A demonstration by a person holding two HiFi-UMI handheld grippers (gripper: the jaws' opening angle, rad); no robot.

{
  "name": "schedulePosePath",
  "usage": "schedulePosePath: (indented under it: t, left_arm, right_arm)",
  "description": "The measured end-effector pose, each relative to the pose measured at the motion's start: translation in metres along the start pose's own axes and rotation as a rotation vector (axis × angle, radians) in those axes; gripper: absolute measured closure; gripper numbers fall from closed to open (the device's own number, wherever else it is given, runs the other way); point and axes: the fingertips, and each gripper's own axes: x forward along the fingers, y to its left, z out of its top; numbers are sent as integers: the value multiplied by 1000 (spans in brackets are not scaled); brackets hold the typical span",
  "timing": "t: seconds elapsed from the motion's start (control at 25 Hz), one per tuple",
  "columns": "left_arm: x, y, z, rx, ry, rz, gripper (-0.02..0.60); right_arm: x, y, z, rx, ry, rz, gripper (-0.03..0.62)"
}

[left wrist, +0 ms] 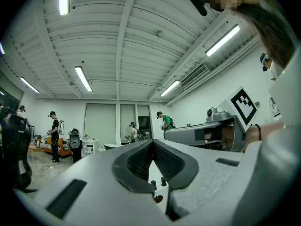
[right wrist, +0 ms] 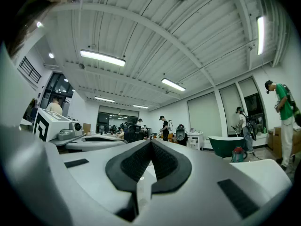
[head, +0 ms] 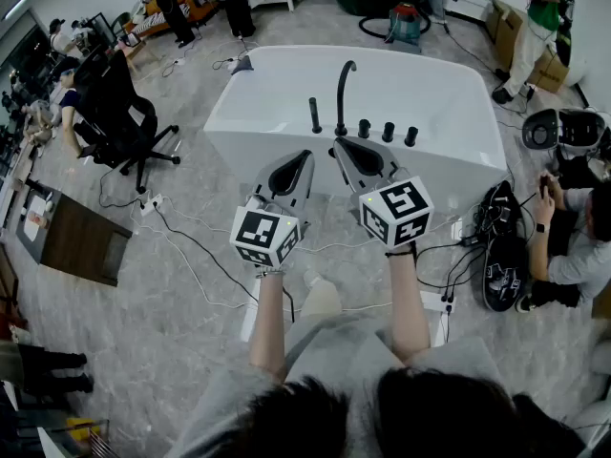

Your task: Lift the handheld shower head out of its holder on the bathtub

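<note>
- Hovering near the bathtub, left gripper and right gripper both pressed together, empty.
- I'd spread one, grab the handheld shower head, lift straight up.

No word, number or brand could be read anywhere. The marker cubes just in front of the bathtub bore only black-and-white square patterns.

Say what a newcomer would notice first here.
A white bathtub fills the middle of the head view, with a tall black faucet and the shower head upright on its near rim. Just in front, the left gripper and right gripper are held side by side, both shut and empty.
</note>
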Motion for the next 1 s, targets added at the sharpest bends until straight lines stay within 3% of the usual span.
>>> schedulePosePath:
  t: [0.52, 1.0]
  left_arm:
    - [2, -2, -1, 3, 16, 1, 575]
    - [9, 15, -32, -48, 83, 37, 575]
  right_arm:
    - [-2, -5, -3, 17, -10, 8, 594]
    - [15, -30, -31, 83, 22, 14, 594]
